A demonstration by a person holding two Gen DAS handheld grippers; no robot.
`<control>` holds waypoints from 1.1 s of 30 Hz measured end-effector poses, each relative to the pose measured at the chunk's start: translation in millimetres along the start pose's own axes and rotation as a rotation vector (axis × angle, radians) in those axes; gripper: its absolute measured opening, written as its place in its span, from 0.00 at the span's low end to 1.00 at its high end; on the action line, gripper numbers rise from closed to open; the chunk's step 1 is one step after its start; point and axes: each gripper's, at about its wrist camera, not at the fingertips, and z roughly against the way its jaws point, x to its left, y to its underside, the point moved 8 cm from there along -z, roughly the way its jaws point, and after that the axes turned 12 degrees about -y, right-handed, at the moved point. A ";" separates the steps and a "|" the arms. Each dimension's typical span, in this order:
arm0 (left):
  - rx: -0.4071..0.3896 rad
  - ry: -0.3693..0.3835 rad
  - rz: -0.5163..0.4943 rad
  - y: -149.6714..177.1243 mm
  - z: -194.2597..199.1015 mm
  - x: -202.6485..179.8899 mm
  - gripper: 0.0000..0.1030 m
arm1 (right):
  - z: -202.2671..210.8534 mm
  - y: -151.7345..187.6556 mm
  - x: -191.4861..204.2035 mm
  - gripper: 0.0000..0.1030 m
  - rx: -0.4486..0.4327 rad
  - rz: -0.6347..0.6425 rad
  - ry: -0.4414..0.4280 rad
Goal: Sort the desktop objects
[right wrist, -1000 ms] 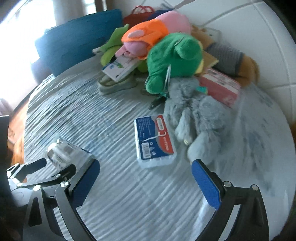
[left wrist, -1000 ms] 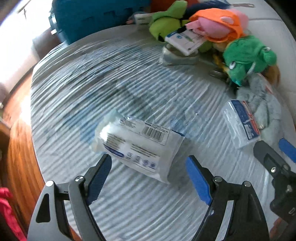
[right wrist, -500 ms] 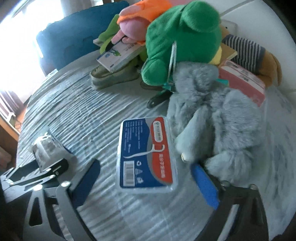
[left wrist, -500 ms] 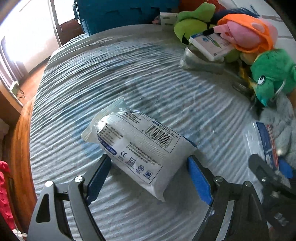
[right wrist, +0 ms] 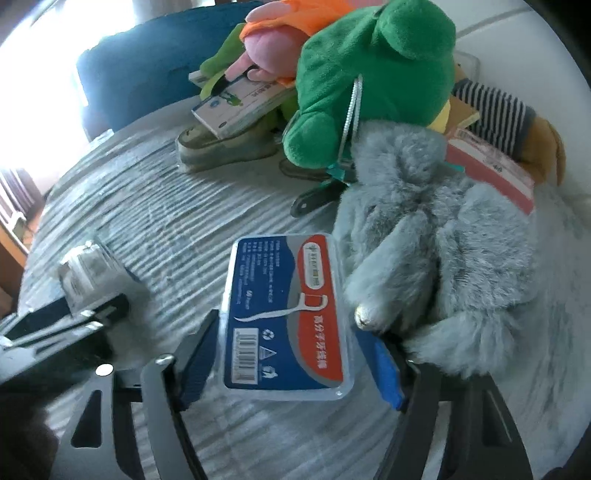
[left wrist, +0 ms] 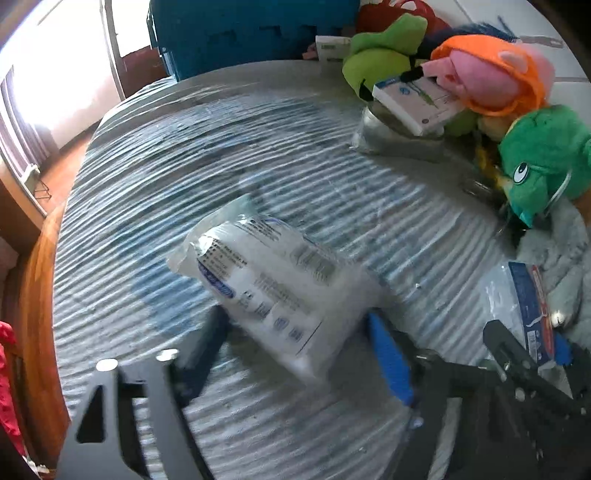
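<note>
A white sealed packet [left wrist: 273, 280] with blue print lies on the ribbed table cover [left wrist: 221, 147]. My left gripper [left wrist: 295, 347] is closing on it, its blue pads pressing into the packet's two sides. A clear floss-pick box [right wrist: 284, 314] with a blue and red label lies flat beside a grey plush [right wrist: 443, 258]. My right gripper [right wrist: 291, 362] is closing around this box, with the pads against its long sides. In the left wrist view, the right gripper [left wrist: 524, 354] and the floss-pick box [left wrist: 528, 306] show at the lower right.
Piled at the far right are a green plush [right wrist: 369, 74], an orange and pink plush [left wrist: 491, 70], a white carton [right wrist: 240, 103], a red and white box [right wrist: 491, 173] and a black handle [right wrist: 314, 199]. A blue chair [left wrist: 240, 33] stands behind the table.
Both grippers came down towards the table and their jaws narrowed. The left now straddles and squeezes the white packet; the right now has the floss-pick box between its pads.
</note>
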 end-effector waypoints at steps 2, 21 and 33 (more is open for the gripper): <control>0.002 0.008 -0.012 1.7 0.6 4.9 0.46 | 3.1 -0.2 -1.0 0.58 -0.010 -0.018 -0.012; 0.000 0.055 0.058 -44.3 3.9 -7.0 0.82 | 9.0 1.9 -2.6 0.59 0.000 -0.032 -0.039; 0.013 0.031 -0.029 -7.2 -6.0 26.2 0.46 | -1.3 -0.3 30.6 0.59 -0.007 0.041 -0.066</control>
